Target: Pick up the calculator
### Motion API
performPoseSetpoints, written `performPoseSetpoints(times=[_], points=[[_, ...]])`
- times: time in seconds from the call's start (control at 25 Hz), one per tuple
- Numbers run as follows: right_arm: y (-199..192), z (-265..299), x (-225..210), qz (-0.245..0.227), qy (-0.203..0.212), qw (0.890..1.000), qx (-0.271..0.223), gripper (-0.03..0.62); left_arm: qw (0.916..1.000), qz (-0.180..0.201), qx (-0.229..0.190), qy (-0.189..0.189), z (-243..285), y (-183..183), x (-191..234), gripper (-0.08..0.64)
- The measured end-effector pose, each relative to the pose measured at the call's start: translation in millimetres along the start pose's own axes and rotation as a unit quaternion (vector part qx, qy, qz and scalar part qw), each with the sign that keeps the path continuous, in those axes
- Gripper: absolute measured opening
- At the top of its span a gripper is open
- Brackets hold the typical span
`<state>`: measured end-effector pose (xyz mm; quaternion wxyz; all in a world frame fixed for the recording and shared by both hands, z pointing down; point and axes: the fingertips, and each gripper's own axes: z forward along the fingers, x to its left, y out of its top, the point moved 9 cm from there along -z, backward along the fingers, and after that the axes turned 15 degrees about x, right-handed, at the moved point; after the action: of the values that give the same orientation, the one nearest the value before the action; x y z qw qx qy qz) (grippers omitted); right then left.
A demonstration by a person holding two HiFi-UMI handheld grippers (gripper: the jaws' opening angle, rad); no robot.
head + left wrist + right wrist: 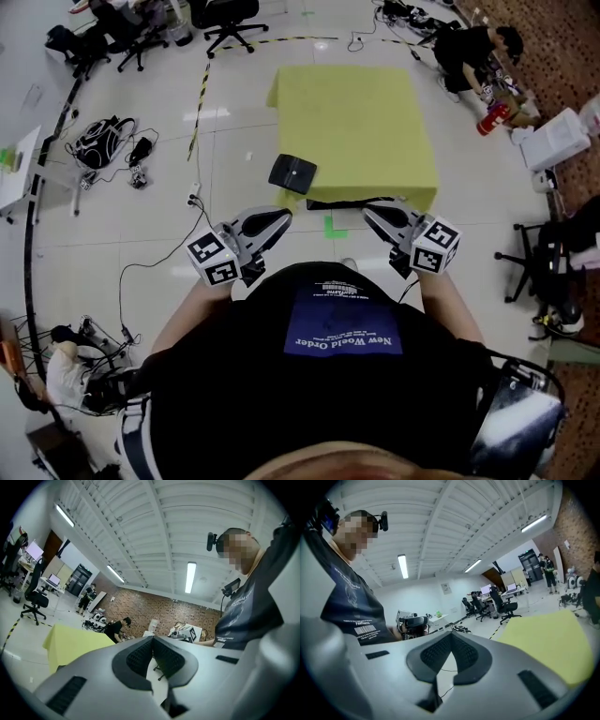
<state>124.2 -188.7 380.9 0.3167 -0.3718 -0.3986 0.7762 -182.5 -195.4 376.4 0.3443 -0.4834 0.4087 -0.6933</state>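
Note:
A dark flat rectangular thing (pixel 292 173), which may be the calculator, lies at the near left edge of the yellow-covered table (pixel 361 122). I cannot tell whether it rests on the cloth or just off it. My left gripper (pixel 282 218) and right gripper (pixel 368 213) are held close to the person's chest, short of the table, tips turned toward each other. Both are shut with nothing between the pads. In the left gripper view the pads (pixel 140 656) meet at the tip and the table (pixel 70 641) lies to the left. The right gripper view shows its pads (pixel 464 653) together and the table (pixel 553 641) at right.
A person (pixel 469 52) crouches by the table's far right corner beside a red cylinder (pixel 492 119). Office chairs (pixel 230 17) stand at the back. Cables and a bag (pixel 101 141) lie on the floor at left, and green tape (pixel 333 225) marks the floor by the table.

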Motion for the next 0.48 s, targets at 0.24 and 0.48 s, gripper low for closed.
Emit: performPoseSetpoints(times=[0.24,0.48], points=[[24,-8,-87,-0.048,0.062,0.997,0.019,-0.012,0.9983,-0.004,-0.011,0.058,68,32,19,0.006],[41,-12,-156,-0.084,0.140,0.985,0.053,-0.012,0.9917,-0.044,-0.029,0.118,118,54,23,0.006]])
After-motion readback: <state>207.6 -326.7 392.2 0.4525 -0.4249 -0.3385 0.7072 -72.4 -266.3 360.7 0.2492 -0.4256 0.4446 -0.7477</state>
